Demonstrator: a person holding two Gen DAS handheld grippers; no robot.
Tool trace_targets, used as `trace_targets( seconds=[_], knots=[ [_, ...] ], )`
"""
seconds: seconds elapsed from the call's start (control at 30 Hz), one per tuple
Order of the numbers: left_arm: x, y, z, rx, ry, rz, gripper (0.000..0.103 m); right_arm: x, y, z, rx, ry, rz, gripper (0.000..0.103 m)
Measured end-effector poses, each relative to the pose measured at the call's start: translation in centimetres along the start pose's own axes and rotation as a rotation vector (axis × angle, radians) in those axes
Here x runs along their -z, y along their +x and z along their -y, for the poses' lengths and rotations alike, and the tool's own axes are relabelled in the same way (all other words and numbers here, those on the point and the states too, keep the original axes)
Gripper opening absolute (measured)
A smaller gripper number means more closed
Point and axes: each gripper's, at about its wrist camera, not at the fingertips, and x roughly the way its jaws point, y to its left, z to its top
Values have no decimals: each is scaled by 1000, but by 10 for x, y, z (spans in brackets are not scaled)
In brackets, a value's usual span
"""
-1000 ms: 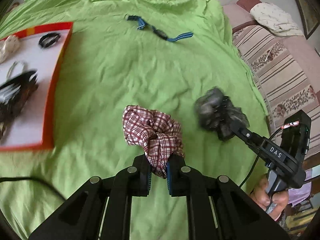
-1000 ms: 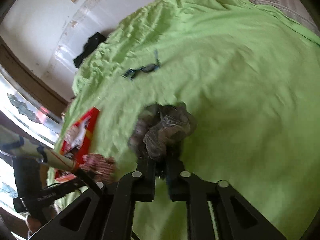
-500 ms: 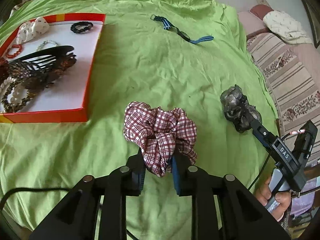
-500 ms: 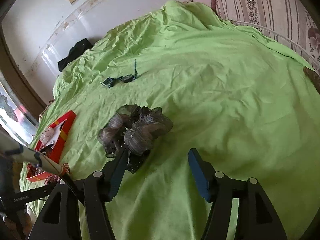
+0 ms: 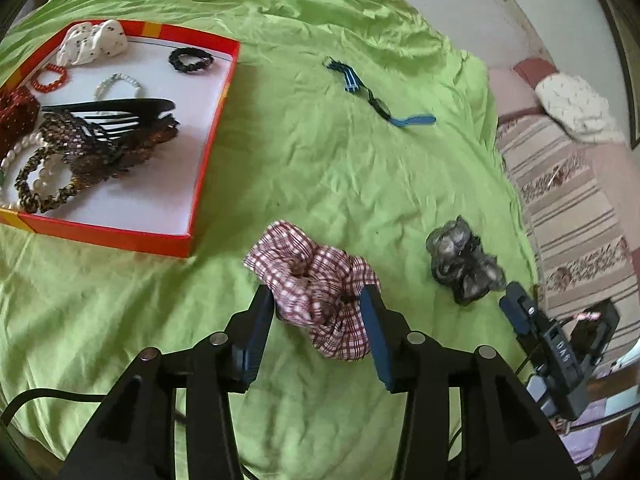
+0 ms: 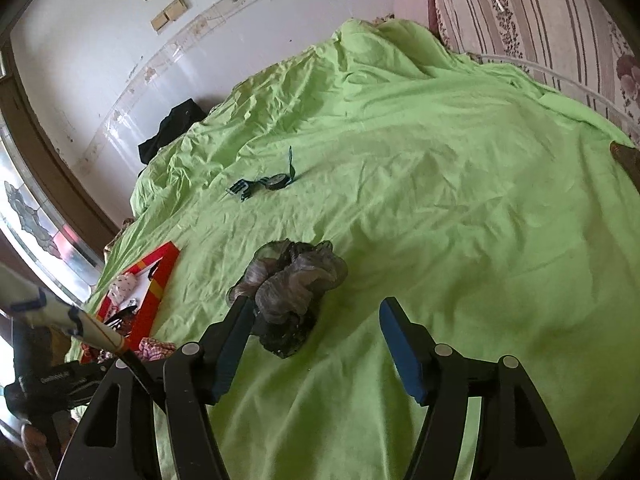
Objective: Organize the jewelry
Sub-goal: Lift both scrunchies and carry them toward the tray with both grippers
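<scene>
A red-and-white checked scrunchie point(image 5: 316, 284) lies on the green sheet between the fingers of my left gripper point(image 5: 318, 312), which is open. A grey sheer scrunchie point(image 5: 462, 266) lies to its right; in the right wrist view the grey scrunchie point(image 6: 292, 284) rests against the left finger of my open right gripper point(image 6: 316, 320). A red-rimmed white box point(image 5: 208, 140) at the left holds a black comb point(image 5: 116, 110), bead bracelets and hair ties. A blue striped band point(image 5: 376, 98) lies farther back on the sheet.
The green sheet point(image 6: 460, 200) covers the bed. A striped sofa point(image 5: 572, 200) stands at the right with a white cushion point(image 5: 576, 108) on it. A black cloth point(image 6: 172, 128) lies by the wall. The box corner point(image 6: 156, 280) shows in the right wrist view.
Both grippers have opened and let go of their scrunchies, which now lie on the sheet. The left gripper has pulled back, so more of the box shows.
</scene>
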Motion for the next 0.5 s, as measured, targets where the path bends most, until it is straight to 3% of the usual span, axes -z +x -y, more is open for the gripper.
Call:
trace_targets(
  seconds=[0.23,0.4,0.43,0.47,0.5],
  knots=[
    [4,18,14,-20,91,-35,51,4,13,-14,-7,-52,-34,70],
    [-7,34,29,-45,138,-65,51,-12,55,-23,7,-78,-102,70],
    [-8,37,31,-55,146,-74,51,-12,63,-21,10,-68,-119,60],
    [-9,41,35,-67,155,-89,38,-11,72,-17,0,-46,-148,41],
    [-9,45,41,-76,171,-110,27,-9,78,-13,-12,-21,-179,32]
  ],
)
